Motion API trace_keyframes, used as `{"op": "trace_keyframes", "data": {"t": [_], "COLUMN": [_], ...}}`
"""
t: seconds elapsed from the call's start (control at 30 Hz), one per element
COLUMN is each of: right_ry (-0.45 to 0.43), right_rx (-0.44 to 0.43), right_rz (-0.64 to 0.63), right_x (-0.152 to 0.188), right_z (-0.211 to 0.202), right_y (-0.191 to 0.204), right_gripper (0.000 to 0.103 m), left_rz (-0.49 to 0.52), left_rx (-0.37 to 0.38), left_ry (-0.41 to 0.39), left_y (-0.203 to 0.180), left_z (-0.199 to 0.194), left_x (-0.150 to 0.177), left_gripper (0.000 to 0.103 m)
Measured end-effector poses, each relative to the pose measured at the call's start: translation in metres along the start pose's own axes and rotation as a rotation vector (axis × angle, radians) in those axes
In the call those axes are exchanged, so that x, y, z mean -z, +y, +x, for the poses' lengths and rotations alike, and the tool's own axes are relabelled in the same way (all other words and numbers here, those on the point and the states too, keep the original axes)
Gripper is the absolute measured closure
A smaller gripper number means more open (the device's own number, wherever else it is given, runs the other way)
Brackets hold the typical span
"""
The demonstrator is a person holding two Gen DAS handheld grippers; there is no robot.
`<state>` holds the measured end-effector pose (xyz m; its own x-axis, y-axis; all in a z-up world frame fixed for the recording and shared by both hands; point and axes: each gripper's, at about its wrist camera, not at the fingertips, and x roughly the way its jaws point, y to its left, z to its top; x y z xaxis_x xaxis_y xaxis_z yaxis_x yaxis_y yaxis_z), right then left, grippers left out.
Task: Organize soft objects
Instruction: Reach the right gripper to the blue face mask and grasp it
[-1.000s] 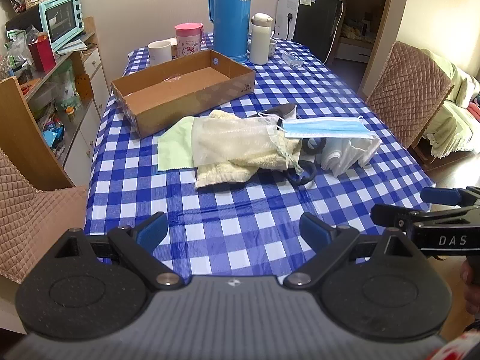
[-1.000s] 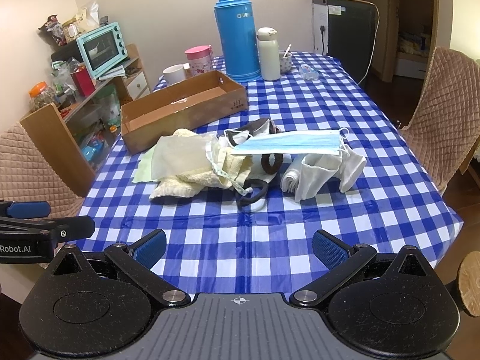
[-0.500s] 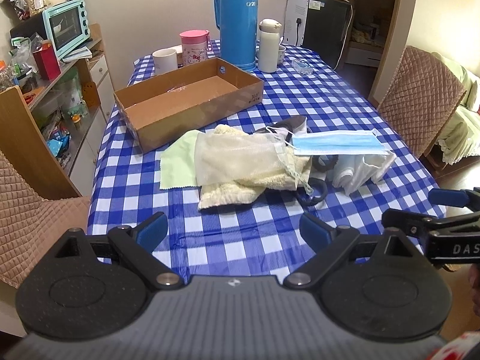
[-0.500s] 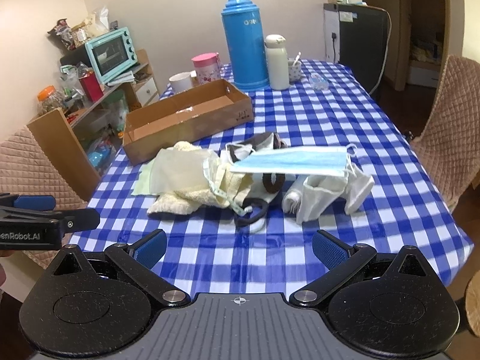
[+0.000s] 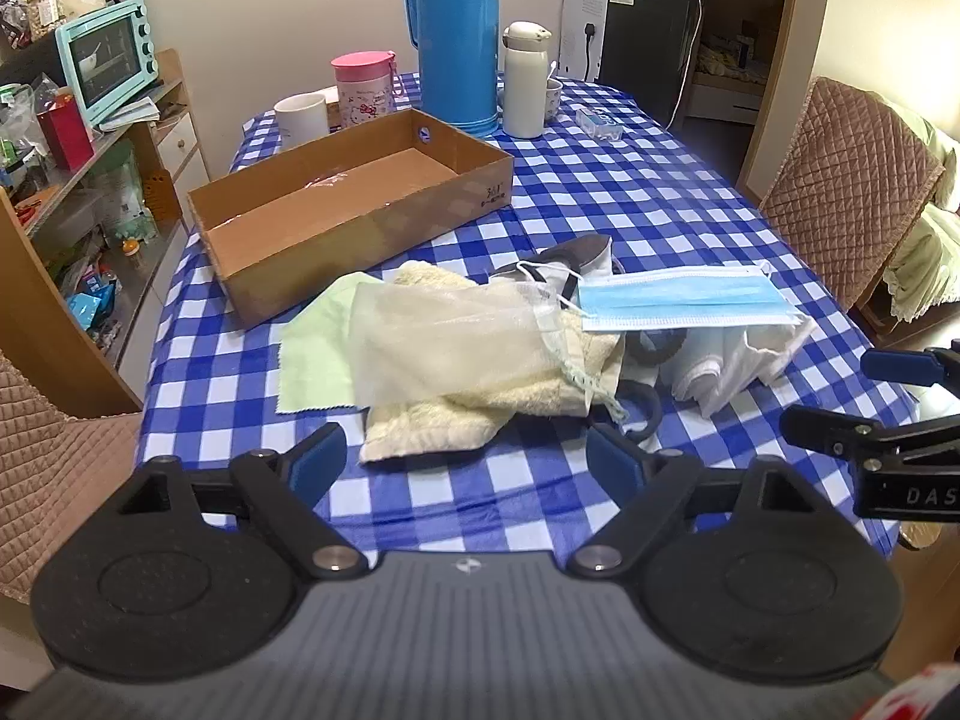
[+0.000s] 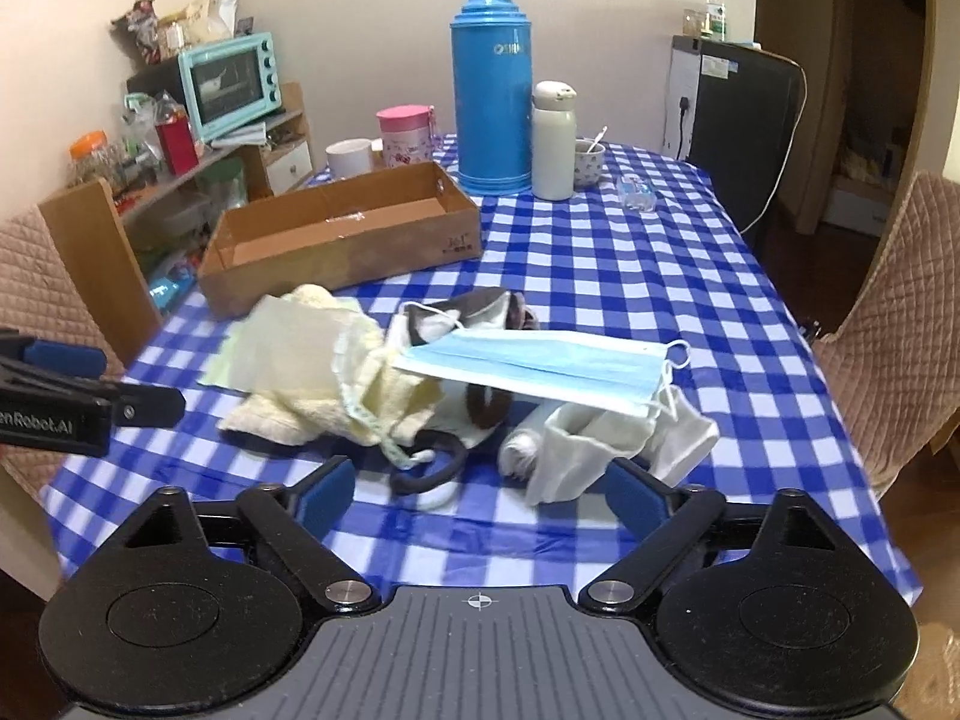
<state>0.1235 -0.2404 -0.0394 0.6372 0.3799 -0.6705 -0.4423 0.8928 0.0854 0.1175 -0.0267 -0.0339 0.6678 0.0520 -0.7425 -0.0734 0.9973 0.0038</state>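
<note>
A heap of soft things lies mid-table: a cream mesh drawstring bag [image 5: 444, 336] [image 6: 300, 354] on a cream towel [image 5: 456, 420], a pale green cloth [image 5: 312, 354], a blue face mask [image 5: 684, 300] [image 6: 534, 369], white folded cloth [image 5: 732, 360] [image 6: 600, 444] and dark socks [image 6: 486, 402]. An open cardboard box [image 5: 336, 204] [image 6: 336, 228] stands behind, holding nothing I can see. My left gripper [image 5: 462, 459] is open, just short of the towel. My right gripper [image 6: 480, 489] is open, just short of the white cloth.
A blue thermos [image 5: 459, 30], white flask [image 5: 525, 81], pink cup [image 5: 363, 84] and white mug [image 5: 300, 114] stand at the table's far end. Quilted chairs [image 5: 840, 180] flank the table. A shelf with a teal oven [image 5: 108, 57] is at the left.
Both grippers have moved forward toward the heap, which looks nearer and larger. Both stay open. Nothing on the table has moved.
</note>
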Motion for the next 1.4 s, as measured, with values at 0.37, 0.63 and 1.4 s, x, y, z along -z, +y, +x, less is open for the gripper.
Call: {"op": "trace_keyframes", "data": {"t": [0.37, 0.63, 1.4], "right_ry": [-0.006, -0.012, -0.09], "right_rx": [0.02, 0.042, 0.034], "right_rz": [-0.115, -0.299, -0.496], "right_x": [-0.014, -0.015, -0.01], "right_z": [0.044, 0.079, 0.1], "right_y": [-0.022, -0.019, -0.036], "right_gripper": [0.027, 0.042, 0.103], "left_rz": [0.026, 0.02, 0.153], "left_rx": [-0.023, -0.049, -0.136], "left_ry": [0.007, 0.033, 0.046], "left_y": [-0.013, -0.013, -0.025], "left_z": [0.047, 0.076, 0.095], "left_x": [-0.018, -0.024, -0.01], "left_gripper": [0.03, 0.031, 0.032]}}
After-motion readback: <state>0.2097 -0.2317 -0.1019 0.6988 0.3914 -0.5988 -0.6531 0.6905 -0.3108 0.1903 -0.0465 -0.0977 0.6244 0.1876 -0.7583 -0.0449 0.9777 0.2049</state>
